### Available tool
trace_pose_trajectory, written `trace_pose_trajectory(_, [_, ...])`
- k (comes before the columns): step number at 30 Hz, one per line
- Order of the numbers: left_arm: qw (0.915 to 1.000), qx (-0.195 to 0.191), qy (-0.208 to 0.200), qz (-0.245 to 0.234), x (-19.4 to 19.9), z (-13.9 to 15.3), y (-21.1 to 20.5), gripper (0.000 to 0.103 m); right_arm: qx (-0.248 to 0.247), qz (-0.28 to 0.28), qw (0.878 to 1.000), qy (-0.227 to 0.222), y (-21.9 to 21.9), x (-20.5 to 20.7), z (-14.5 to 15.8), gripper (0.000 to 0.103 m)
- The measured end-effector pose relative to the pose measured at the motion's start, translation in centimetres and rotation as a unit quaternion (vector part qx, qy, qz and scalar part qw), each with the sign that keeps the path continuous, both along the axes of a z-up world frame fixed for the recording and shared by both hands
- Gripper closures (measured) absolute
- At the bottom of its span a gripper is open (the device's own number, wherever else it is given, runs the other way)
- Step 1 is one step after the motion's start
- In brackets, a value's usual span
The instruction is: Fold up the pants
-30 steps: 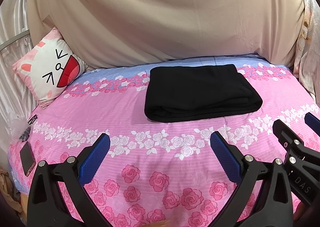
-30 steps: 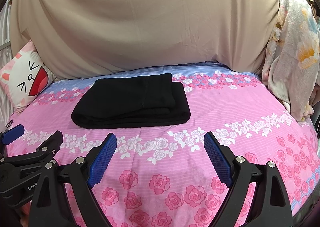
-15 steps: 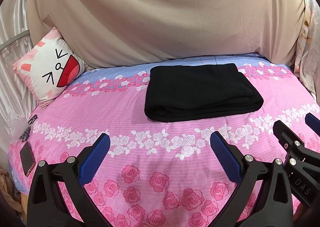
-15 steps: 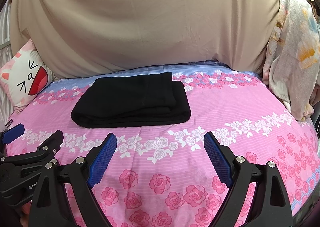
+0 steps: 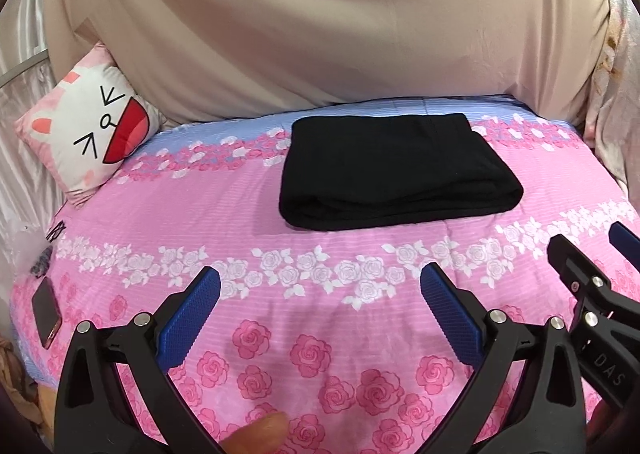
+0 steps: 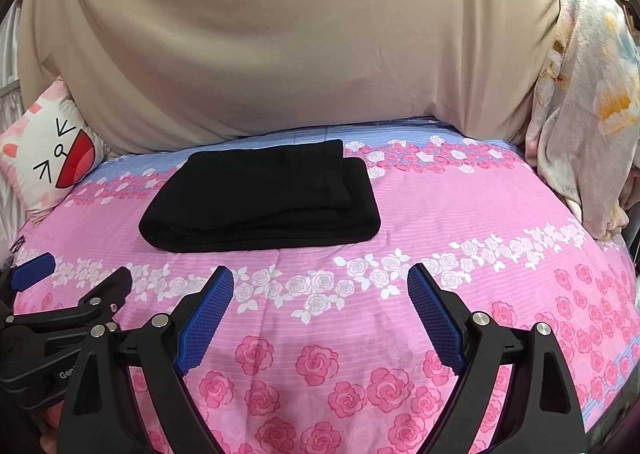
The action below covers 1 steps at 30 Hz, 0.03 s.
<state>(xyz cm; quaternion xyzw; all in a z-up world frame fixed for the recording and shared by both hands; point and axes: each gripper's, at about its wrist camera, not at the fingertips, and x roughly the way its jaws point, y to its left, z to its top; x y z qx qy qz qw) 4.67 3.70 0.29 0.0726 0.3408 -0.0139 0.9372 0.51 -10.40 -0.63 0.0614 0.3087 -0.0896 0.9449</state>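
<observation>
The black pants (image 5: 396,170) lie folded into a flat rectangle on the pink rose-print bedspread (image 5: 280,334), toward the far side of the bed; they also show in the right wrist view (image 6: 264,198). My left gripper (image 5: 320,286) is open and empty, well short of the pants, above the near part of the bed. My right gripper (image 6: 320,286) is open and empty too, beside the left one. Each gripper shows at the edge of the other's view.
A cat-face cushion (image 5: 88,134) leans at the back left. A beige sheet (image 5: 320,26) hangs behind the bed. A floral blanket (image 6: 584,126) hangs at the right. A phone (image 5: 46,312) lies near the bed's left edge.
Both grippers have stayed open and almost still. The pants have not moved. A fingertip shows at the bottom edge of the left wrist view.
</observation>
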Motion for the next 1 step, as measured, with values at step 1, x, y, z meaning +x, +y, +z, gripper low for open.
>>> trace_pose_trajectory(1, [1.0000, 0.000, 0.000, 0.000, 0.00, -0.01, 0.03, 0.005, 0.000, 0.000, 1.000, 0.001, -0.04, 0.07, -0.01, 0.017])
